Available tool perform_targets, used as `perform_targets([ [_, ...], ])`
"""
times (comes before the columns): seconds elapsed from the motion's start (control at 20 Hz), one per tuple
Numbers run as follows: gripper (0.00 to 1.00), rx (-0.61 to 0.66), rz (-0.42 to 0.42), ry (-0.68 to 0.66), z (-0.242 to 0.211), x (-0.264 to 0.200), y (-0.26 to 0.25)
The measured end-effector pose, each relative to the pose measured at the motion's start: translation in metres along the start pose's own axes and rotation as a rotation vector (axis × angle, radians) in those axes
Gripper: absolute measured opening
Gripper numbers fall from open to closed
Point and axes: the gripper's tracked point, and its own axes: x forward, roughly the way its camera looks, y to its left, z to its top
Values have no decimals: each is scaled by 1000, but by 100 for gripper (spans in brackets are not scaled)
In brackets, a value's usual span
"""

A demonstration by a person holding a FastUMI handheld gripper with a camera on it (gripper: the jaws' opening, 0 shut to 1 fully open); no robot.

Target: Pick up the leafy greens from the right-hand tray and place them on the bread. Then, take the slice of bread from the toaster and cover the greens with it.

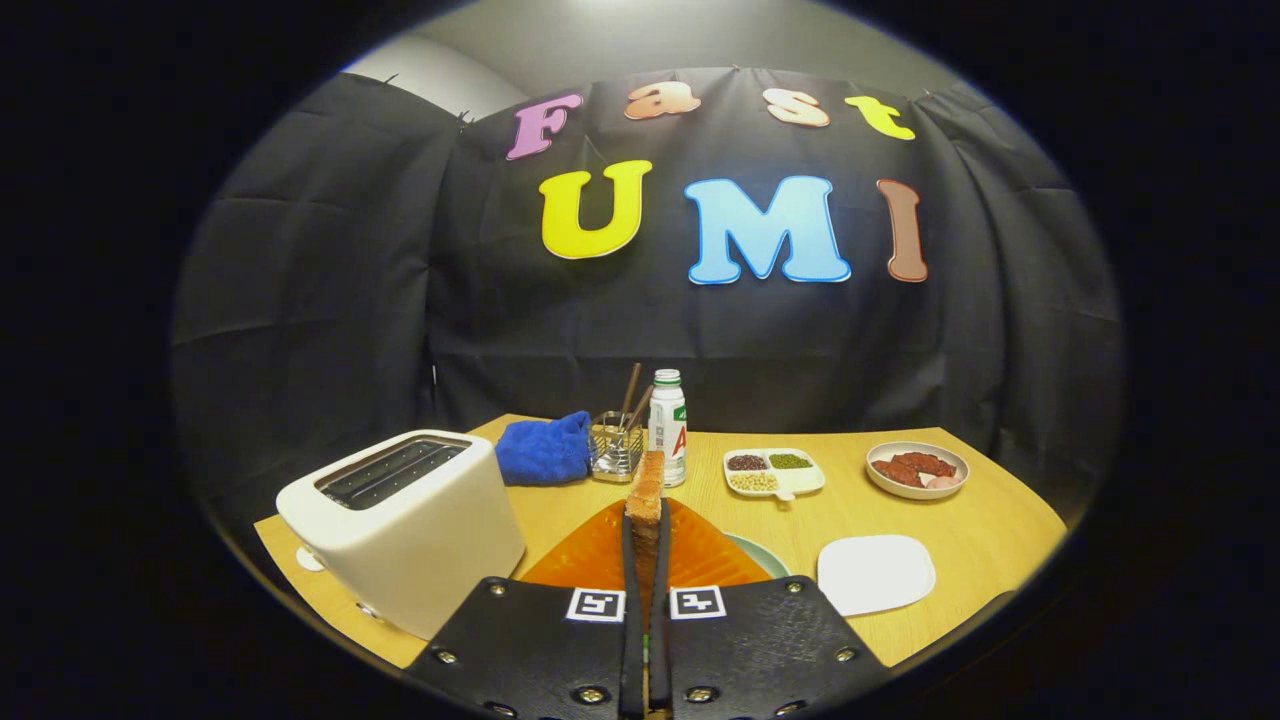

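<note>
My gripper [645, 560] is shut on a slice of bread [646, 490], held upright on its edge between the two fingers, its crust sticking up past the fingertips. Directly below and beyond the fingers lies an orange plate [590, 555] with ridged sections, partly hidden by the gripper body. A pale green rim [765, 555] peeks out at the plate's right side. The white toaster [405, 515] stands to the left of the fingers, its top slots dark. The white tray [877, 572] to the right of the fingers has nothing on it.
Behind the bread stand a white bottle [668, 427], a wire holder with sticks [616, 445] and a blue cloth [545, 449]. A divided dish of beans [774, 472] and a bowl of meat [917, 469] sit at the back right of the wooden table [990, 530].
</note>
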Motion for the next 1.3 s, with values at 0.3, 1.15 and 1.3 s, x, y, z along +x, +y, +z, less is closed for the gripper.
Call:
perform_targets([
  [0.3,2,42,59,10,-18,14,9],
  [1.15,4,84,-40,104,-76,42,-51],
  [1.3,7,103,-28,104,-78,46,-56],
])
